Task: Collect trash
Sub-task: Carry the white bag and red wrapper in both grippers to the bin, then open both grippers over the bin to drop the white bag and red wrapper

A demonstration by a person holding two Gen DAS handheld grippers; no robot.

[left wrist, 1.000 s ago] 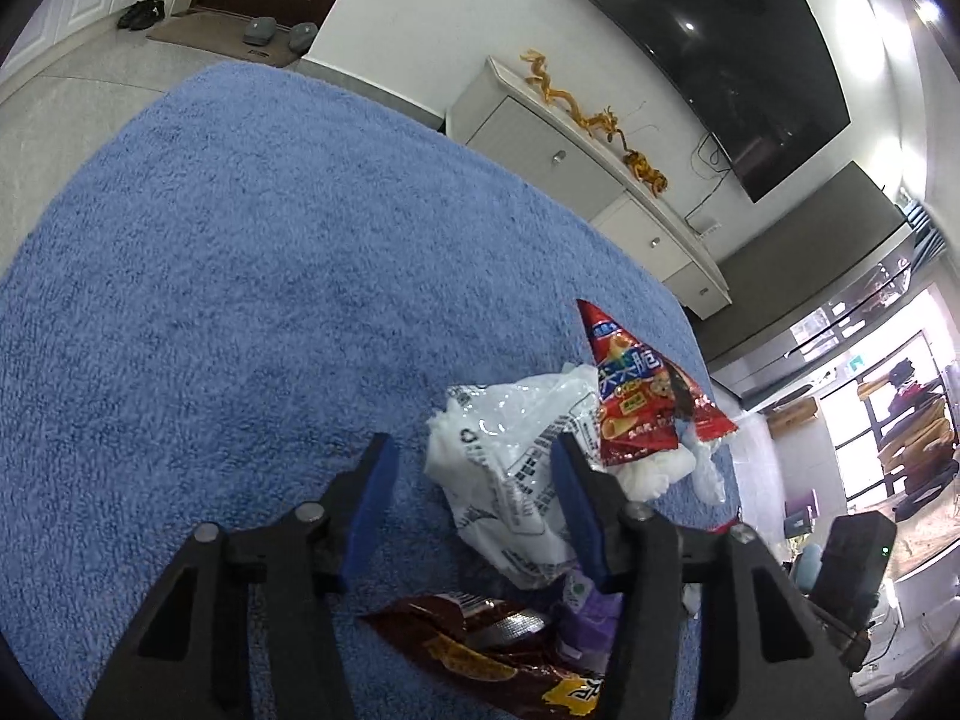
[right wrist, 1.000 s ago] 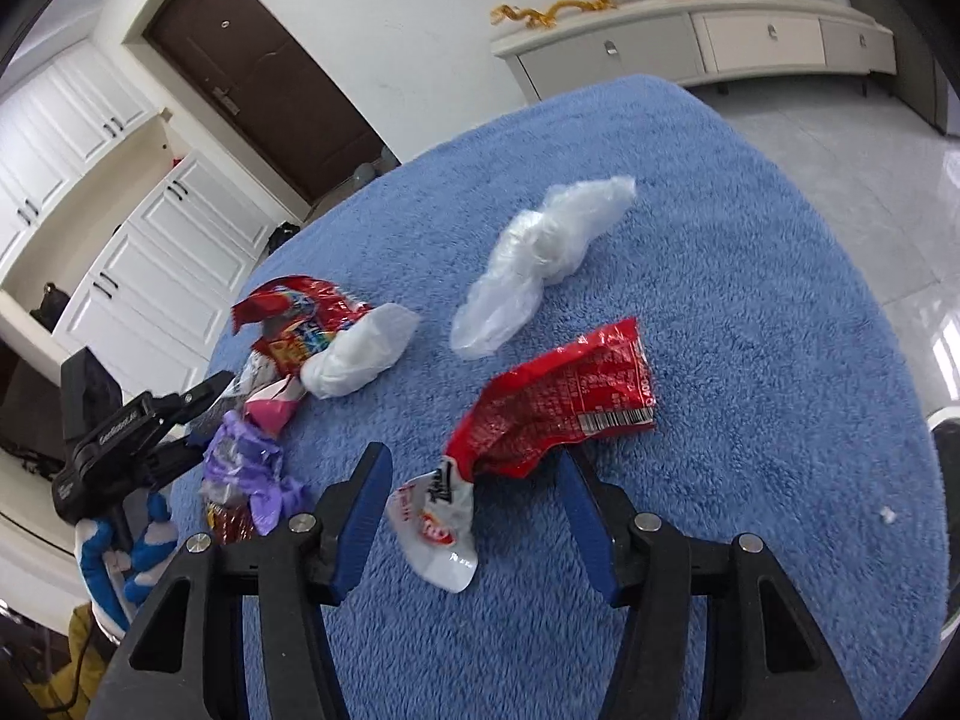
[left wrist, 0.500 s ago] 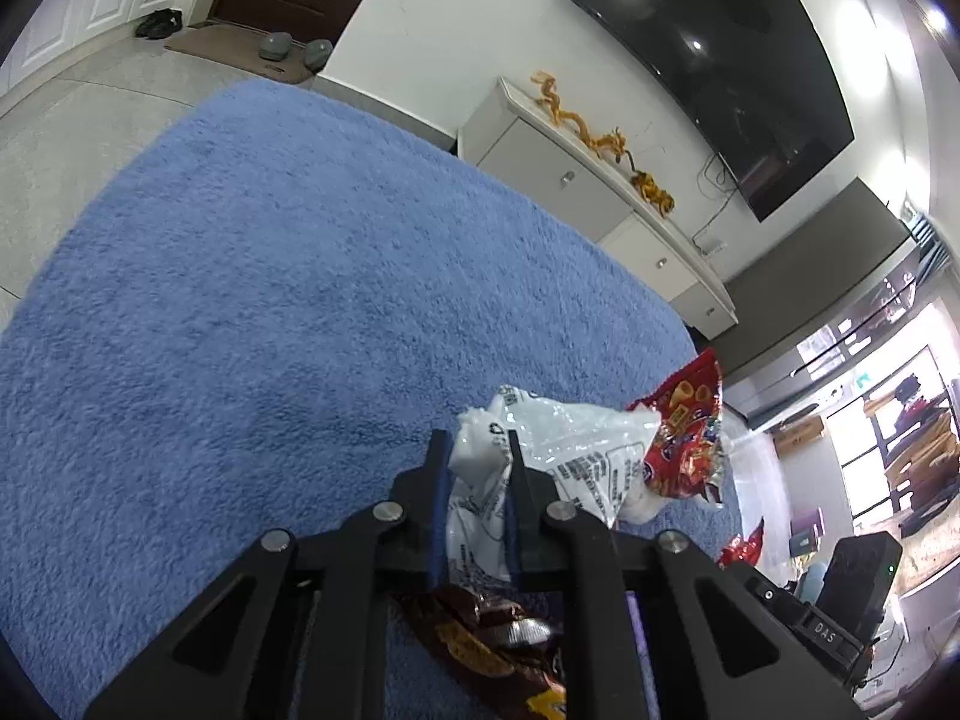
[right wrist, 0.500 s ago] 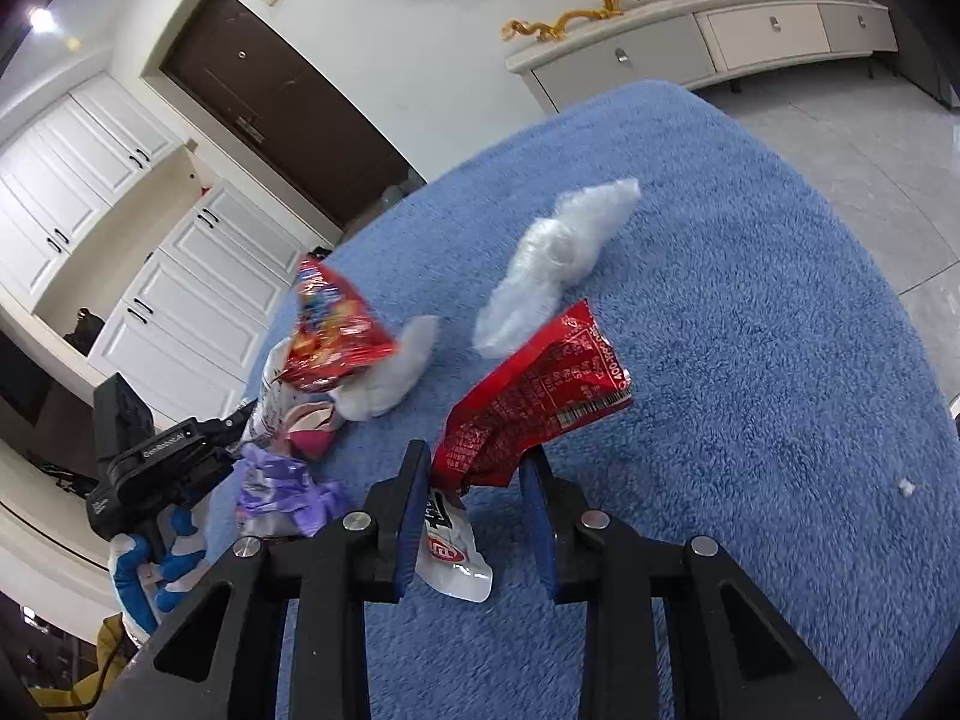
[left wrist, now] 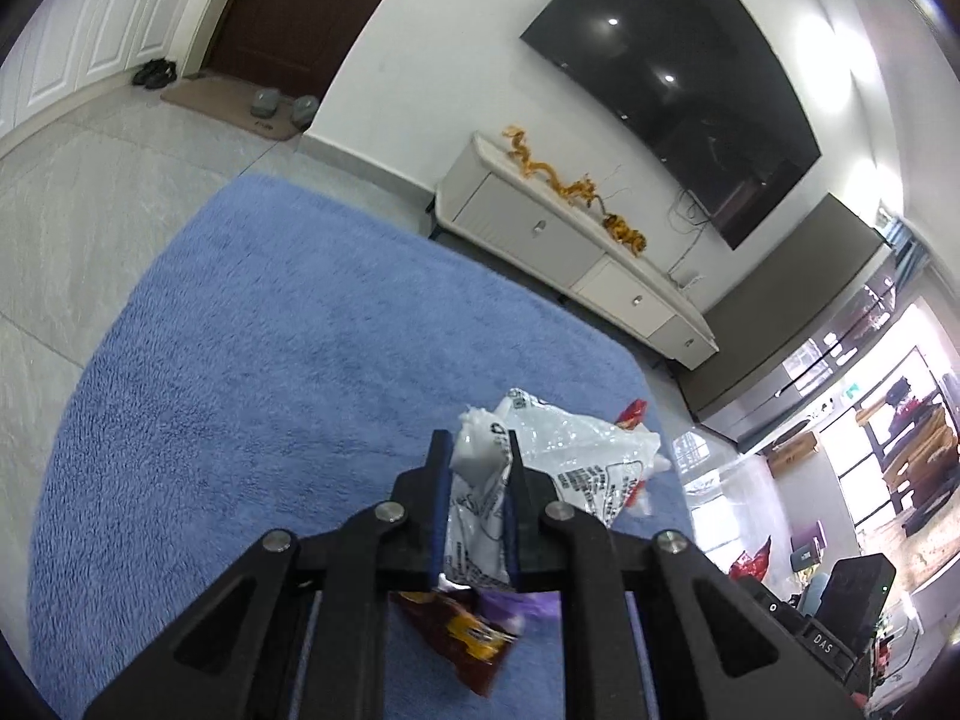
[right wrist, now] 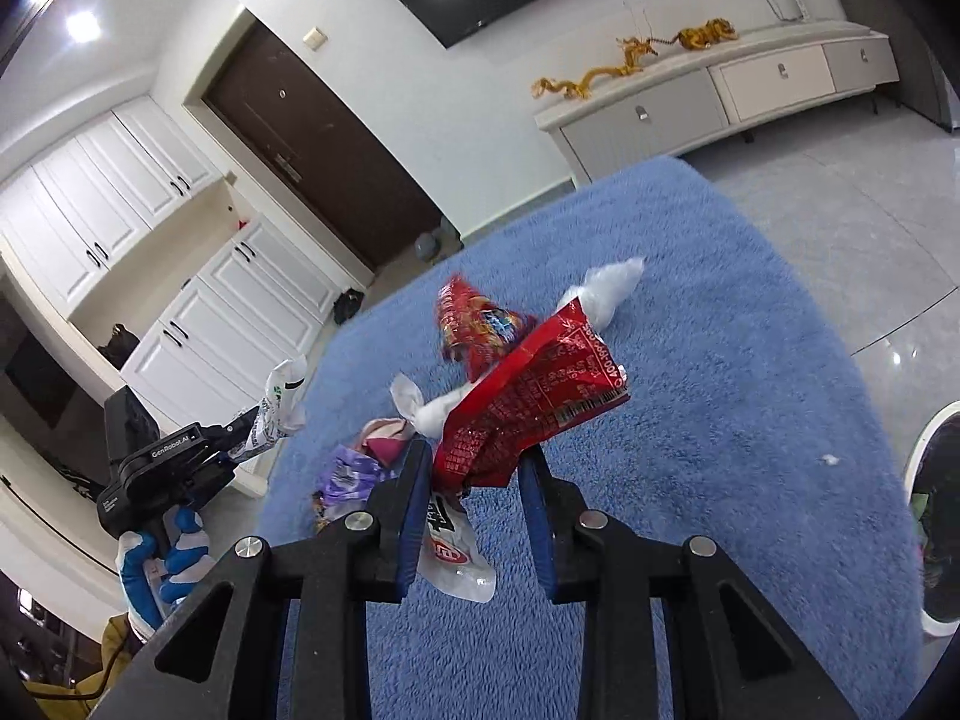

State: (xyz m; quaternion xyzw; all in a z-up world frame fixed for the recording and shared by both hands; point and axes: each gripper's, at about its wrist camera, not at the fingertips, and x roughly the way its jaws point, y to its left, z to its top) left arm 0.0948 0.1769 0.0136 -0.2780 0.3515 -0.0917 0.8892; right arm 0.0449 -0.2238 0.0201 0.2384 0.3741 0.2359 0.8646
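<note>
My left claw is clamped tight on a crumpled white plastic wrapper printed with dark text, and the wrapper hangs clear above the blue rug; its crinkled body spreads out to the right of the fingers. In the right wrist view I see that same claw from the side, carried by a blue-and-white gloved hand at the left edge, with the wrapper sticking up from its tip.

My right claw has pinched in narrow on a red snack bag with a barcode along one edge. The bag stands up from between the blue pads, lifted off the rug, and a white flap with a red logo hangs from its lower end just below the fingers.

Under the left claw, a brown and yellow snack packet and a purple wrapper lie on the rug. From the right side I see more litter grouped just past the red bag: a second red packet, blurred, a white wad, a pink scrap and the purple wrapper. A clear plastic bag lies a little farther out on the rug.

Beyond the rug are pale floor tiles, a low white cabinet against the wall with golden dragon figures on top, and a dark screen mounted above it.
</note>
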